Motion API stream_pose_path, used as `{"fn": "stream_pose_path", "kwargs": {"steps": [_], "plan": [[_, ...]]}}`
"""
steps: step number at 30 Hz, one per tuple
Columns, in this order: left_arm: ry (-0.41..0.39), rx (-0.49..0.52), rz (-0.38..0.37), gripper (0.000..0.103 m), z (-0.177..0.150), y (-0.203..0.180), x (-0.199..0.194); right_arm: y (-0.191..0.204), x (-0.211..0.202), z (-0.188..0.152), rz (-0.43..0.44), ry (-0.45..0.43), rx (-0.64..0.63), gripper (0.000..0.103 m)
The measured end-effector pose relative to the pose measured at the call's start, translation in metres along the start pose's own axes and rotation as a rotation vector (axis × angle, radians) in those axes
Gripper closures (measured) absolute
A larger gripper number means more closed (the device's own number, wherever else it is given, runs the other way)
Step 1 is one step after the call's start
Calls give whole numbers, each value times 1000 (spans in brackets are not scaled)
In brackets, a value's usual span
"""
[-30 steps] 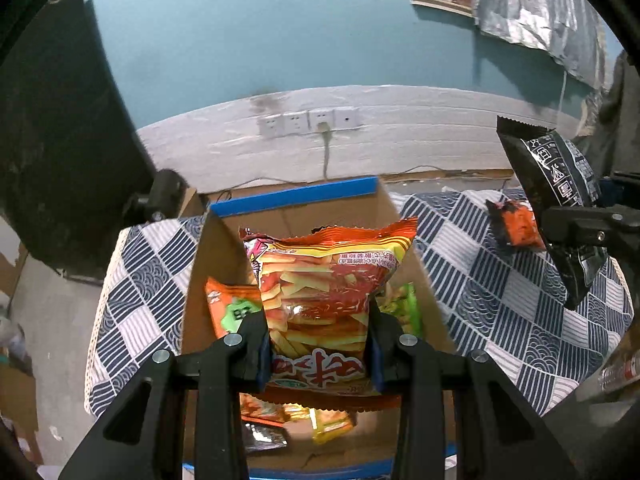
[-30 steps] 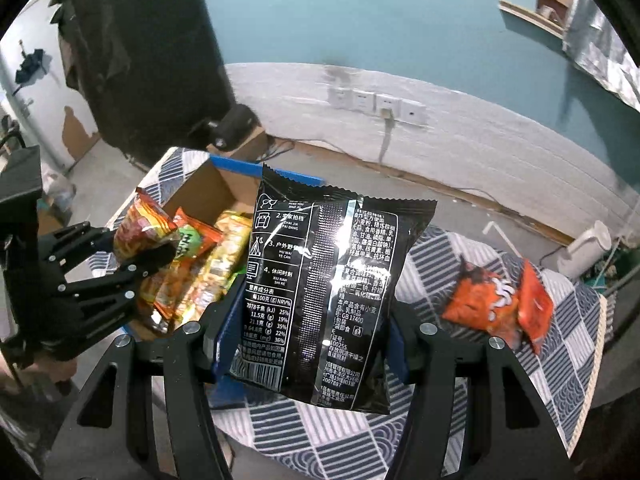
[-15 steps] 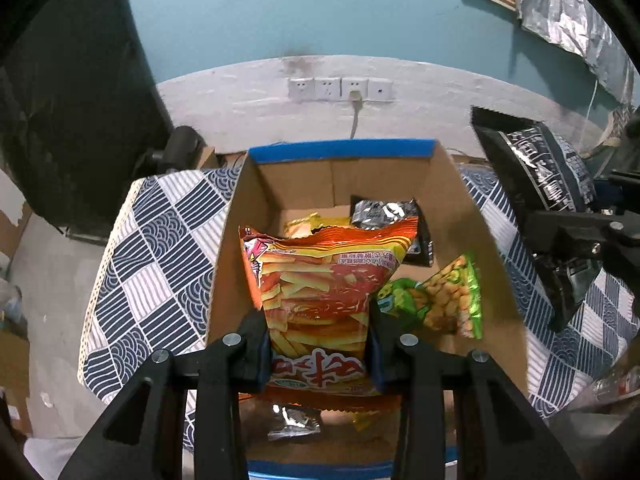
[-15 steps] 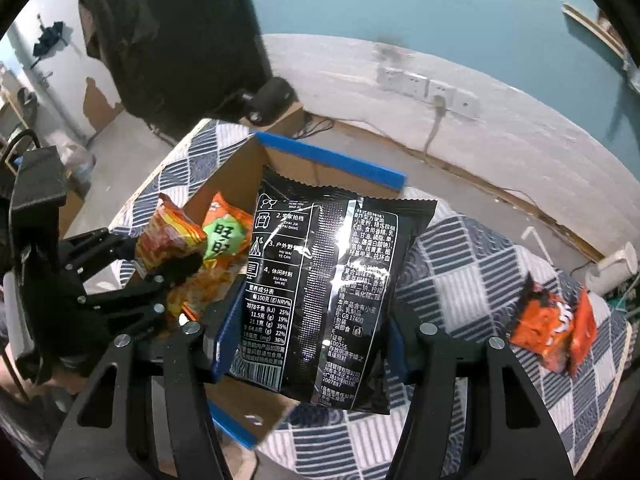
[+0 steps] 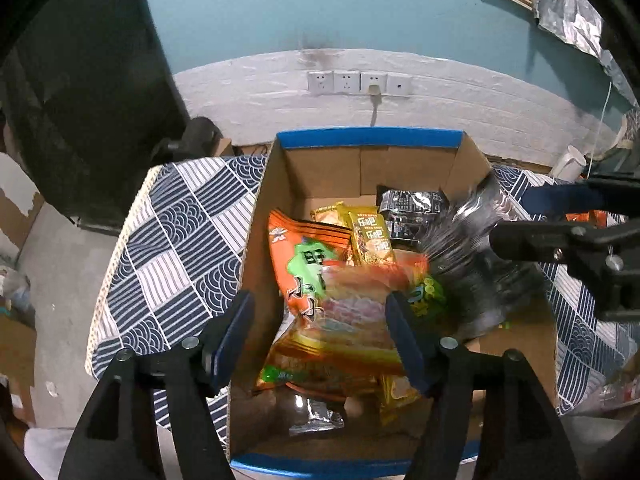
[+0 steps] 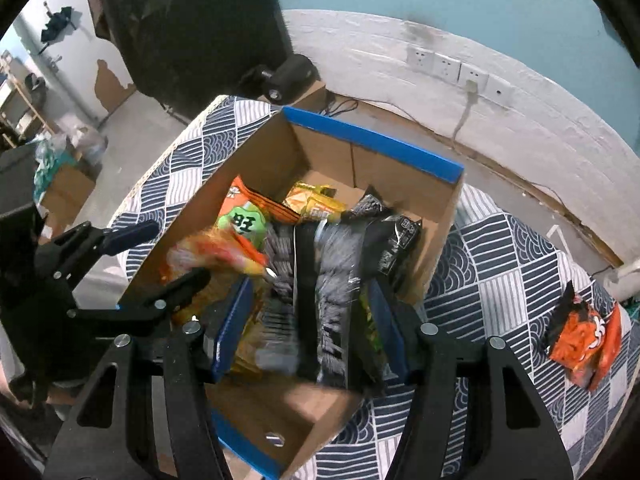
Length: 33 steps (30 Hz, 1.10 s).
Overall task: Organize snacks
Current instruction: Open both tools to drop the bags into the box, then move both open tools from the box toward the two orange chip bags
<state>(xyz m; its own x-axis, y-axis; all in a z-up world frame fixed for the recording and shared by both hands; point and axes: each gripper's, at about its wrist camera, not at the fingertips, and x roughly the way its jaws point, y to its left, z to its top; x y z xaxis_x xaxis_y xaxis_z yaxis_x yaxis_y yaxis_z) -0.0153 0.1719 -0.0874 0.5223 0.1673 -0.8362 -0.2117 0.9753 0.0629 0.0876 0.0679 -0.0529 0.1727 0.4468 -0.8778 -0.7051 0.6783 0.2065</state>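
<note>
- The left hand-held gripper (image 5: pixel 320 336) hangs over the near half of the cardboard box (image 5: pixel 370 138). Its jaws are opening, and the blurred orange chip bag (image 5: pixel 352 320) lies between and just below them, with the pads no longer pressing its sides.
- From that gripper the chip bag lies straight ahead and below, inside the box, on top of the orange-and-green packet (image 5: pixel 308 264) and other wrappers. Its long axis runs roughly along the gripper's pointing line, toward the far wall of the box.
- The right hand-held gripper (image 6: pixel 310 334) is about half open, with the black snack bag (image 6: pixel 336 280) between its fingers. The bag is smeared by motion, so I cannot tell whether the pads still press it.
- The black bag's long axis points away from this gripper, over the box's right half and toward the black packet (image 6: pixel 396 240) already inside.
- Judgement: the right gripper is the nearer one to the open space on the box's right side.
- An orange bag (image 6: pixel 582 332) waits on the patterned surface (image 6: pixel 496 264), well to the right of the right gripper, so that hand is the nearer for it.
</note>
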Motion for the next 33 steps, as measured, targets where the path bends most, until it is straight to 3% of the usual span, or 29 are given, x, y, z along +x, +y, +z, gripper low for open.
{"fn": "stream_pose_path", "kwargs": {"steps": [11,20,33], "plan": [[-16,39,1,32,3,-11,-6,-13,-14,-1,-30,-17,25,32],[-43,76,-13,28,9,-31,-16,-34,-36,-14,-73,-23,33,29],[-72,151,-114,26,25,-94,-30,-120,-95,-48,-194,-1,50,29]]}}
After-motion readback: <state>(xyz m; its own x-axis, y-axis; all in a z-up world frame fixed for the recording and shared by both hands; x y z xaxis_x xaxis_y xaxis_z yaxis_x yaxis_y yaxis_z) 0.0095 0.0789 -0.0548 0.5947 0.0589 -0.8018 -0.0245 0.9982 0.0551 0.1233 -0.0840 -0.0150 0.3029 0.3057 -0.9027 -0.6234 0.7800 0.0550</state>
